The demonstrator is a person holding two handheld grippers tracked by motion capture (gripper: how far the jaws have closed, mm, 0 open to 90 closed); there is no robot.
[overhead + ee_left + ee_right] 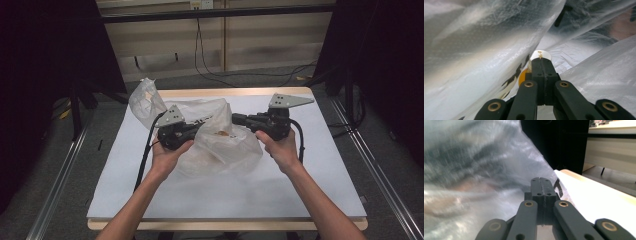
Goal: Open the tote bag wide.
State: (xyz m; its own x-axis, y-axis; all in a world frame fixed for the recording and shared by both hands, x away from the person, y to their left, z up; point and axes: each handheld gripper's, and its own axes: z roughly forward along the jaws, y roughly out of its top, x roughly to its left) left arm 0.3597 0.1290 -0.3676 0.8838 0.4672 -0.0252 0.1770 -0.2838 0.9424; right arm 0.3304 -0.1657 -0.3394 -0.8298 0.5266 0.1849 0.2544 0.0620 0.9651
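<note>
Holding a clear plastic bag (220, 145) at frame centre
Both hand-held grippers, left (200, 126) and right (235, 119), pinch its film closed; next, spread the mouth carefully.

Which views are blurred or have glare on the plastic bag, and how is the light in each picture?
High view: dim, dark at both sides, the plastic bag sharp enough. Left gripper view: bright sheen on the film, which is soft close to the lens; the jaws are crisp. Right gripper view: the bag is smeared with blur at left, the table pale.

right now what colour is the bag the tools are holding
Clear, whitish see-through plastic bag; the left gripper view shows it best.
</note>
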